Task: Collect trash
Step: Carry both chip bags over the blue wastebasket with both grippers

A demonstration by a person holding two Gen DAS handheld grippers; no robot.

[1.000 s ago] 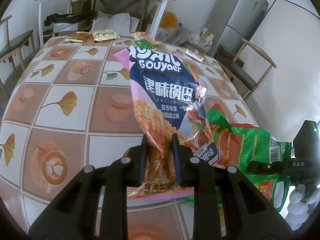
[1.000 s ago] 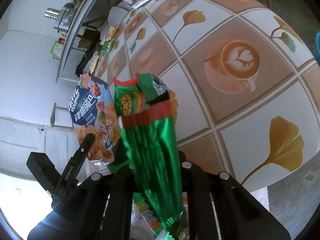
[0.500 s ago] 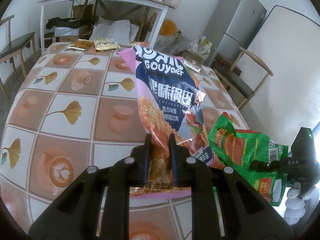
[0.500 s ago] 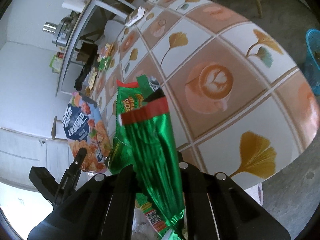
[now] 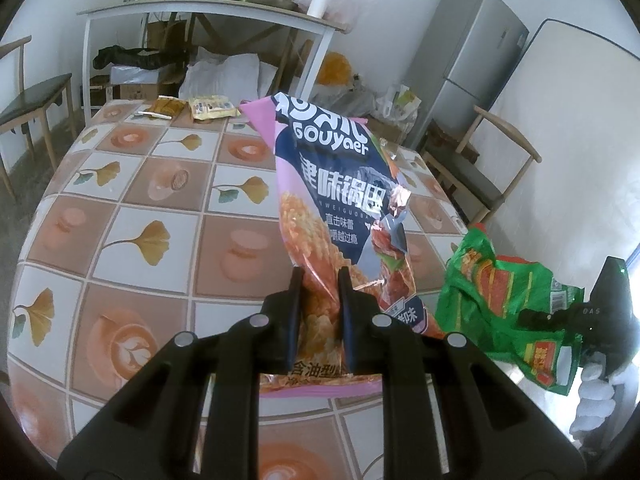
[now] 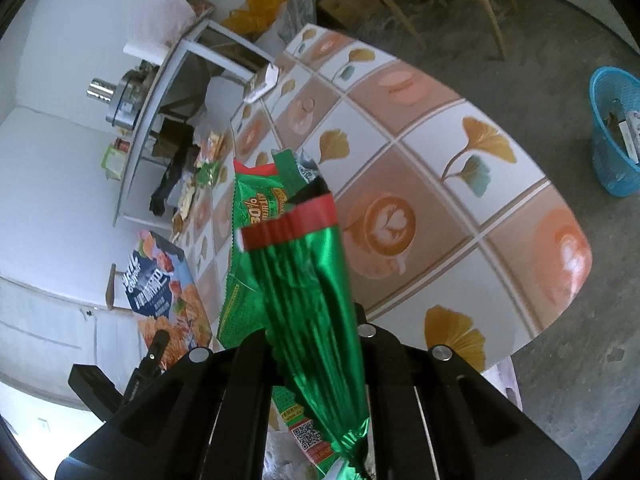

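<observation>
Left claw [image 5: 319, 280] pinching the lower part of a blue-pink snack bag [image 5: 340, 200], both fingers pressed on the wrapper, bag held upright above the tabletop [image 5: 132, 240]. Bottom edge of the bag hangs below the fingers.

Right claw [image 6: 316, 344] pinching a green wrapper [image 6: 304, 280], crumpled foil running up between the fingers, red strip at its top end. Same green wrapper [image 5: 500, 300] shows in the left view at right, off the tabletop edge, with the right claw body dark behind it and a white-gloved hand [image 5: 596, 396] below.

In the right view the blue-pink snack bag [image 6: 160, 280] sits left of the green wrapper, near but apart; left claw tip touches it from below.

Tabletop has a tile print with ginkgo leaves and coffee cups. More trash at the far end: a yellow packet [image 5: 210, 107] and a brown packet [image 5: 166, 106] side by side. A small white packet [image 6: 266, 80] lies near the far edge in the right view.

Blue basket [image 6: 614, 132] stands on the floor, well apart from the tabletop, with some items inside. Chair [image 5: 492, 160] and fridge [image 5: 460, 68] beyond the tabletop.
</observation>
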